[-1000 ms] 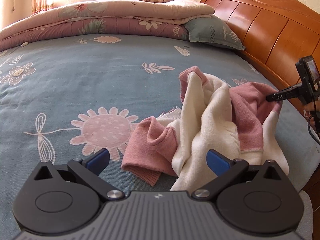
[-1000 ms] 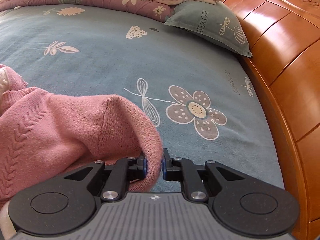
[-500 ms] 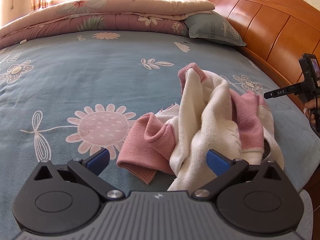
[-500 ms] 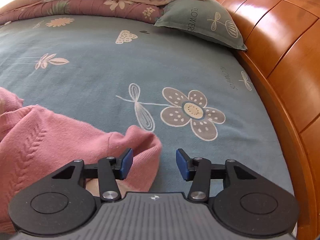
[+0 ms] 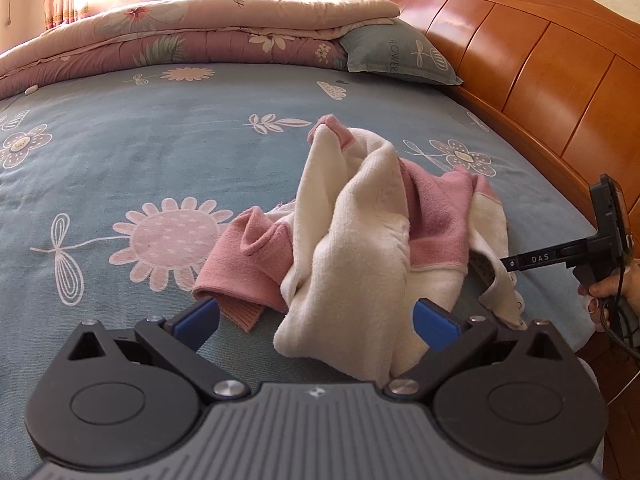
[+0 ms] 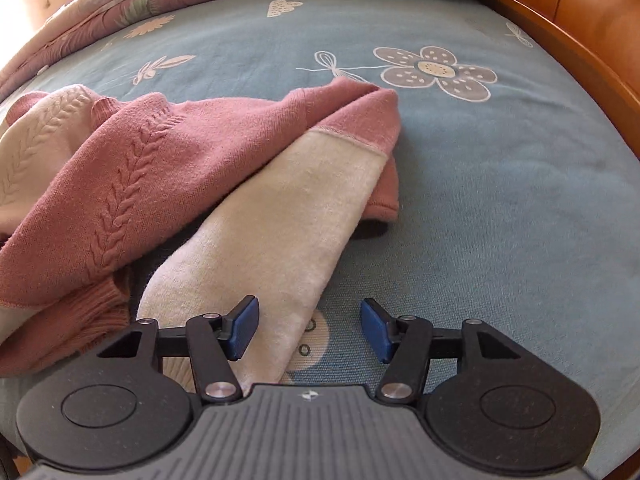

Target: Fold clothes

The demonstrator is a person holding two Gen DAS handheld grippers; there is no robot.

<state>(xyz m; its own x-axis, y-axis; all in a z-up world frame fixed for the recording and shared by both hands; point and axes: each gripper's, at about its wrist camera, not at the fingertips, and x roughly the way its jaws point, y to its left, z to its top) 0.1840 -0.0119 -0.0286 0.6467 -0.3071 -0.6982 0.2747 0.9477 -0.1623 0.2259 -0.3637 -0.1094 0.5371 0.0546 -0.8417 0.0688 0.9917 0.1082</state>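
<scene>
A: You're over the bed (image 5: 168,152), headboard (image 5: 540,80) along its right edge.

B: And the sweater (image 5: 360,232)?

A: Crumpled near that edge, nothing folded yet. Its cream-and-pink sleeve (image 6: 288,208) runs away from your right tool (image 6: 308,328), lower end between the jaws, which have just been opening and grip nothing.

B: The left tool (image 5: 316,316)?

A: Wide apart, empty, short of the heap. Your right is nearer.

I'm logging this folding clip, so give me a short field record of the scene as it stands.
surface: bed with blue floral sheet
garment: pink and cream sweater, crumpled, unfolded
left tool: open, just short of the sweater
right tool: jaws have just been opening; cream edge lies between them, not pinched
background: pillow, folded quilt, wooden headboard
</scene>
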